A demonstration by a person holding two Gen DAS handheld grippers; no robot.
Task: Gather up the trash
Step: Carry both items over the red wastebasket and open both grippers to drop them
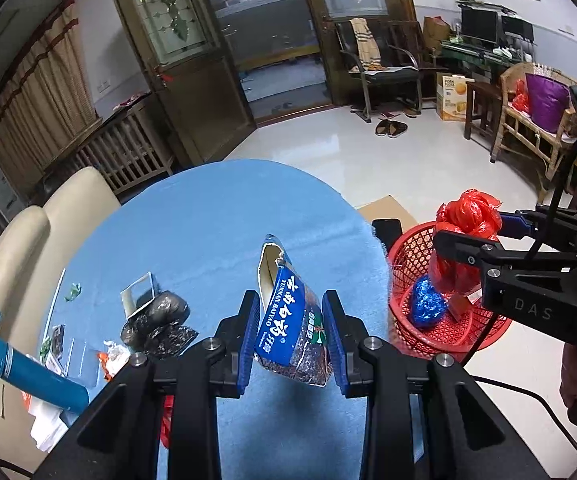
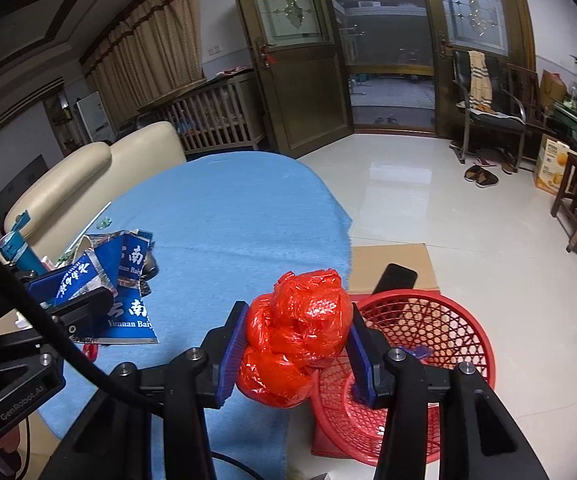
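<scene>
Left hand-held gripper clamps blue wrapper, right hand-held gripper clamps red bag w/ basket just beside; early release could spill onto table.

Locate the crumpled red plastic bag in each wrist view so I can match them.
Left wrist view: red plastic bag at right, clamped in the right gripper above the red basket.
Right wrist view: bag at lower centre, between the blue pads.
Shared landmark: the red basket.
</scene>
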